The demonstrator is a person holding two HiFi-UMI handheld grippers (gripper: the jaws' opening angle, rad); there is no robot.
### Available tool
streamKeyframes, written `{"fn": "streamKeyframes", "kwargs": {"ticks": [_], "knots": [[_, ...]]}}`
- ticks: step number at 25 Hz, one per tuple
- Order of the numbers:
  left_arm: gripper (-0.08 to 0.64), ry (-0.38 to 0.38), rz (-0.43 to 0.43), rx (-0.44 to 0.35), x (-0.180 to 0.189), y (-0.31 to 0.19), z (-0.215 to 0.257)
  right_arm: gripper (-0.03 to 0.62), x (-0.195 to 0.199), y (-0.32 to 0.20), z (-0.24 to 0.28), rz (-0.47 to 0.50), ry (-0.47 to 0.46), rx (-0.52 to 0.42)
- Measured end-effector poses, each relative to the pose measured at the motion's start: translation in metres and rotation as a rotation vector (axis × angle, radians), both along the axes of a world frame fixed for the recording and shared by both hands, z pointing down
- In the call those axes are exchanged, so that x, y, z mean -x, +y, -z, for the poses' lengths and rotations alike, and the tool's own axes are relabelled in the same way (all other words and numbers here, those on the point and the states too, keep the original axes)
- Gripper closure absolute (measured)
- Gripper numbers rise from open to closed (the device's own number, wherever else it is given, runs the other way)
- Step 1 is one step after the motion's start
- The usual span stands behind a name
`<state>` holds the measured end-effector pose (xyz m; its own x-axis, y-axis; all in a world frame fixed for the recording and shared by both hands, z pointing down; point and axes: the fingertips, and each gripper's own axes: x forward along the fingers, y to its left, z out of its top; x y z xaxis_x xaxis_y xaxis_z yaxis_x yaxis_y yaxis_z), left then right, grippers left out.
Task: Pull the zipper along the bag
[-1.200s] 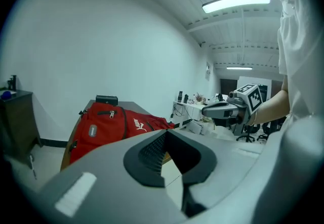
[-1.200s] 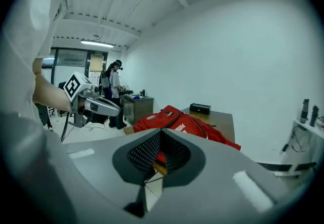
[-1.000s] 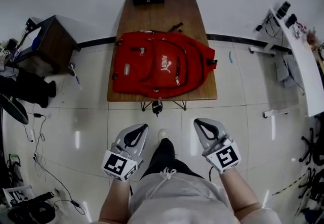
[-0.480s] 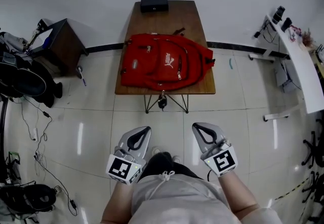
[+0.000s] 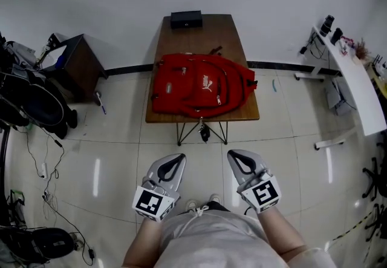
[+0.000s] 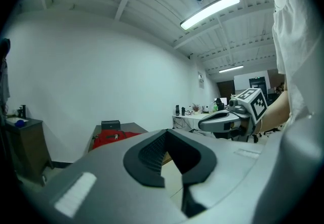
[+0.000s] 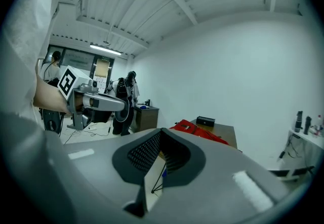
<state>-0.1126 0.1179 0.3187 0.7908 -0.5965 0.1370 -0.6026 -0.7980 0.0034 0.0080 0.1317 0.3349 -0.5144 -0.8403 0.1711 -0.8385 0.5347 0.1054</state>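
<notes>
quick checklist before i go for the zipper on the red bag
1. Red backpack lying flat on the table: ok.
2. Left gripper empty, jaws together: ok.
3. Right gripper empty, jaws together: ok.
4. Grippers within reach of the backpack: not ok; both are held near the body, with open floor before the table.
5. Zipper pull picked out and its position known: cannot tell; too small from here.
6. Black box clear of the backpack: ok; it sits apart at the far end.
</notes>
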Motion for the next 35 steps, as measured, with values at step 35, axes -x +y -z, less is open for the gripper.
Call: {"fn": "streamKeyframes", "kwargs": {"ticks": [35], "knots": [[0.551, 0.014, 0.010, 0.024, 0.020, -0.025, -0.003, 0.587, 0.013, -0.013, 0.009, -0.063, 0.085, -0.011]]}}
